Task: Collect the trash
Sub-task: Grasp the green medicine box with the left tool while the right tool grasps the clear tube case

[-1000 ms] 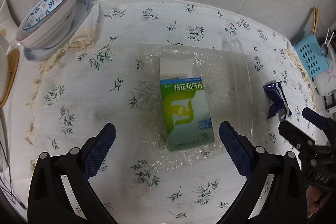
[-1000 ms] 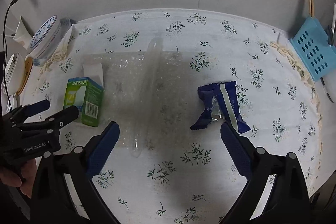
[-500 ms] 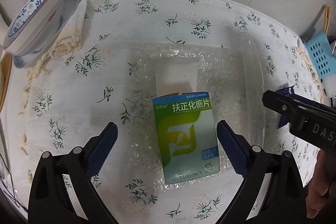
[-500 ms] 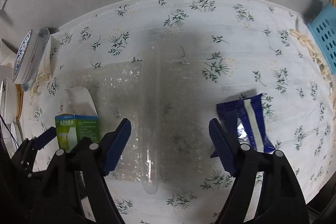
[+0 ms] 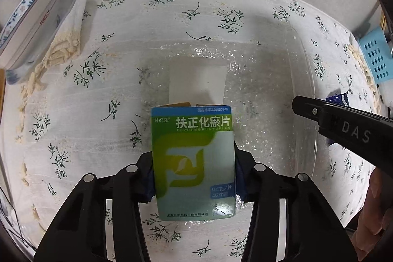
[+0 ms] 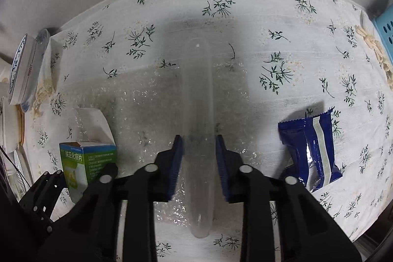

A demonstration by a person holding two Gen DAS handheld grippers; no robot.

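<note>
Left hand-held gripper [image 5: 194,178] gripped the medicine box [image 5: 192,158] on the table [image 5: 73,114]. Right hand-held gripper [image 6: 199,163] narrowly straddled the clear tube [image 6: 197,114], long axis toward 12 o'clock; blue wrapper [image 6: 310,154] at 3 o'clock.

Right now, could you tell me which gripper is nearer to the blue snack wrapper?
Right. The right gripper straddles the clear plastic roll just left of the blue snack wrapper; the left gripper clamps the medicine box farther left.

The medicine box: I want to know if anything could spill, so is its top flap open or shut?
Open. The medicine box has its white top flap folded up and back; whether anything is inside cannot be told.
</note>
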